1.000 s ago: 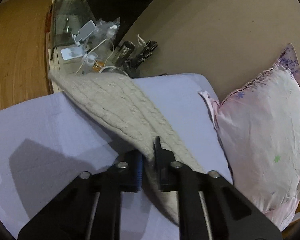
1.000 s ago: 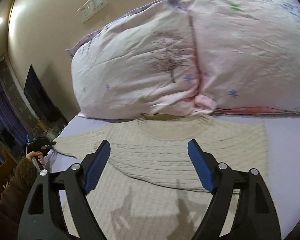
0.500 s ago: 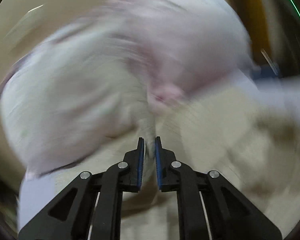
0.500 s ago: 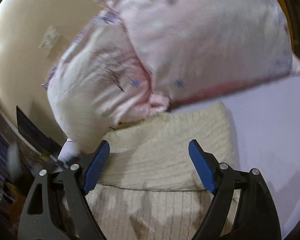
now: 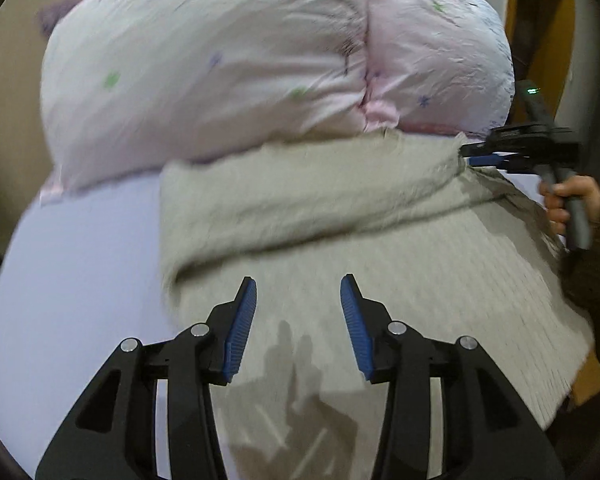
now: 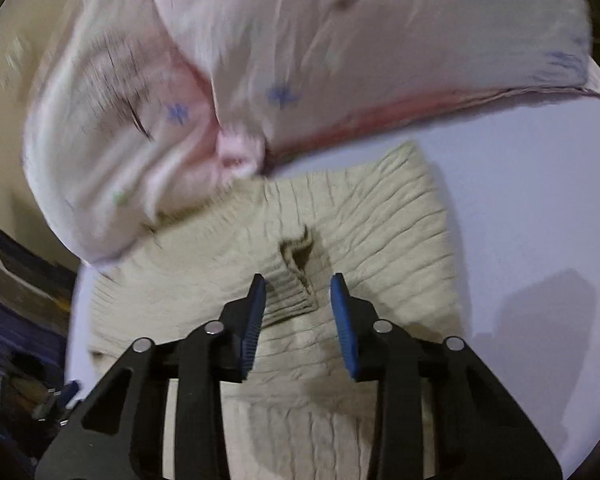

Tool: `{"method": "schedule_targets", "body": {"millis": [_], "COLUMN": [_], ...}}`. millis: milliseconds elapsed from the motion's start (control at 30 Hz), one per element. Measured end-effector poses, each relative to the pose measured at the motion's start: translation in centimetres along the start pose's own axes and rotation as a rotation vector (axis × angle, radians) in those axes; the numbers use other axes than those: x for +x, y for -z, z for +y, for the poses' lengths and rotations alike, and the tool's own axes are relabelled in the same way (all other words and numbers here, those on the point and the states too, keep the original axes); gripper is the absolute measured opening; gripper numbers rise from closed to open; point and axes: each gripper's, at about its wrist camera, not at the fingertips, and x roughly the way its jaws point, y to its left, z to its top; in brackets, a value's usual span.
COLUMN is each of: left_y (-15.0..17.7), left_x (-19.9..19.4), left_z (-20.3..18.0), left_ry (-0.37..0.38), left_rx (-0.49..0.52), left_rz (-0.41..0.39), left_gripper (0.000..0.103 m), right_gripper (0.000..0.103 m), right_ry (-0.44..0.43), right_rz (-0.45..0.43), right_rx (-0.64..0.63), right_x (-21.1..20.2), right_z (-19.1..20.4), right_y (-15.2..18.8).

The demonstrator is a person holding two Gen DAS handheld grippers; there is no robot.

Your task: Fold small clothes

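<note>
Lilac bedsheet [image 5: 80, 280]: left claw [image 5: 298, 320] gapes above sweater [image 5: 380, 280].

One cream knitted sweater [image 5: 340, 216], two pink pillows [image 5: 220, 64], two tongs [image 5: 298, 320], one bedsheet [image 5: 80, 280].

Both tongs parted, nothing clamped

The left tongs [image 5: 298, 320] sit at the lower centre of their own view, blue pads spread apart. The right tongs [image 6: 298, 312] sit at the lower centre of theirs, pads parted more narrowly; from the left wrist view they appear at the right edge, held by the person's right hand [image 5: 568, 204] in a brown sleeve.
</note>
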Motion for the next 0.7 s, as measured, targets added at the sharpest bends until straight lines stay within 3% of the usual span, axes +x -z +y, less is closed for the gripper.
{"method": "schedule_targets", "body": {"millis": [67,100,300,367,400,500,533,600,700], "left_y": [1.1,1.6,3.0,3.4,3.8,5.1,5.7,7.3,9.5], "left_x": [-0.4,-0.4,-1.7,-2.2,-2.7,-3.7,-4.3,-5.7,-7.3], "left_z": [0.3,0.3,1.9,2.4,2.8,4.0,4.5,5.6,6.5], "left_ry": [0.008,0.015,0.036,0.036,0.035,0.057,0.075,0.125,0.174], "left_rx": [-0.012,-0.017,-0.079,-0.095,-0.108,-0.159,-0.180,-0.229,-0.270], "left_rz": [0.013,0.021,0.021,0.014,0.013,0.026,0.030,0.030,0.033], "left_gripper": [0.050,0.051,0.056,0.056,0.056,0.056,0.057,0.060,0.063], "right_gripper": [0.023,0.008,0.007,0.007,0.008,0.022,0.042,0.070,0.071], "right_ry": [0.026,0.023,0.015,0.103,0.152,0.151,0.116,0.079,0.053], "right_rz": [-0.002,-0.017,-0.191,-0.223,-0.186,-0.078,-0.076,-0.107,-0.102], "right_rx": [-0.028,-0.059,-0.046,-0.009,0.000,0.076,0.077,0.057,0.027], "right_x": [1.3,1.4,-4.3,-5.6,-5.1,-5.1,-6.3,-8.9,-12.8], "right_z": [0.7,1.3,1.2,0.1,-0.5,-2.2,-2.4,-2.5,-3.0], "right_y": [0.2,0.3,1.6,2.2,2.5,3.6,4.6,6.6,10.6]}}
